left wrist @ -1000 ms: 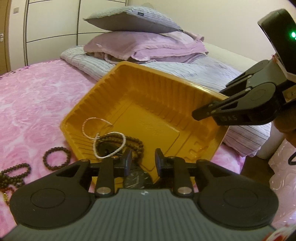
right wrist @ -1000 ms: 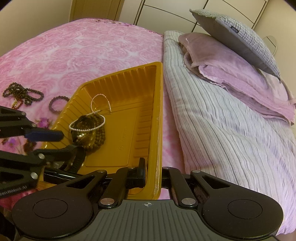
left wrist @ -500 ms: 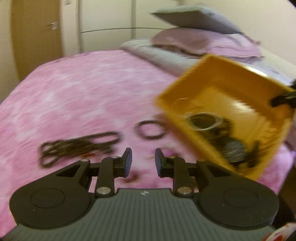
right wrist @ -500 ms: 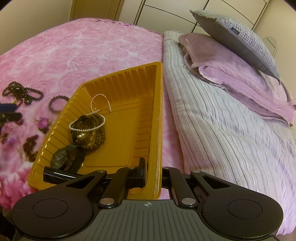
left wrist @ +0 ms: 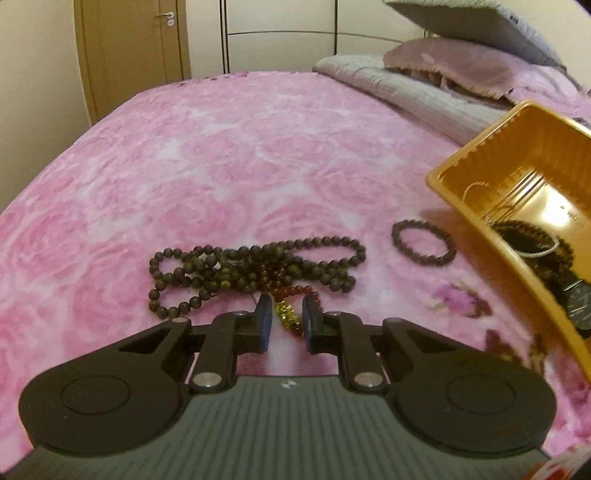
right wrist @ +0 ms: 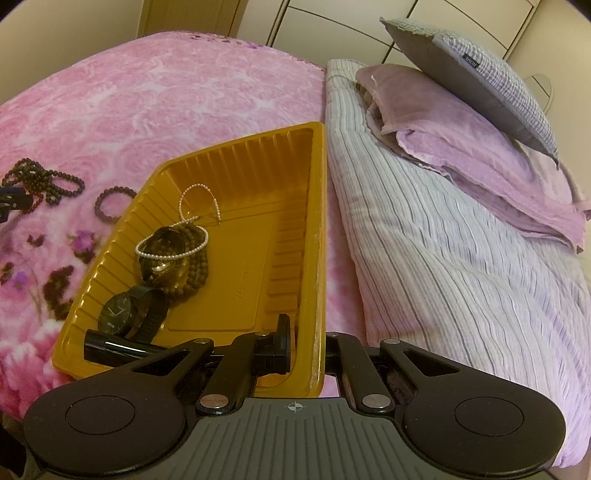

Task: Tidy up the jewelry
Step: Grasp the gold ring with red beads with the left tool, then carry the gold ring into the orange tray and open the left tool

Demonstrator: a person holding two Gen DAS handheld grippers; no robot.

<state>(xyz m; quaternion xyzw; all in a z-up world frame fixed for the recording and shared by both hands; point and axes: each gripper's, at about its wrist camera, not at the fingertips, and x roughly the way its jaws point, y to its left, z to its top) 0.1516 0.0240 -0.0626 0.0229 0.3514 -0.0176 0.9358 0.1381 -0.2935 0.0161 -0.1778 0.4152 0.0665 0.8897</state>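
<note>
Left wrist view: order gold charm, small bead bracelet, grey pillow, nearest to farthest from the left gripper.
1. gold charm, between the left gripper fingers.
2. small bead bracelet, right of it, beside the tray.
3. grey pillow, far top right.

Left gripper (left wrist: 287, 319) matte black, blue finger pads (left wrist: 264, 320), silver pivot screws, grey ribbed base low in frame, right gripper (right wrist: 306, 345) alike, small crosshair mark bottom centre

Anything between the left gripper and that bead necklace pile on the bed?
Nothing visible. The left gripper is open right over the near edge of the necklace pile, its gold charm showing between the fingers. The lone bracelet lies apart, toward the tray.
</note>
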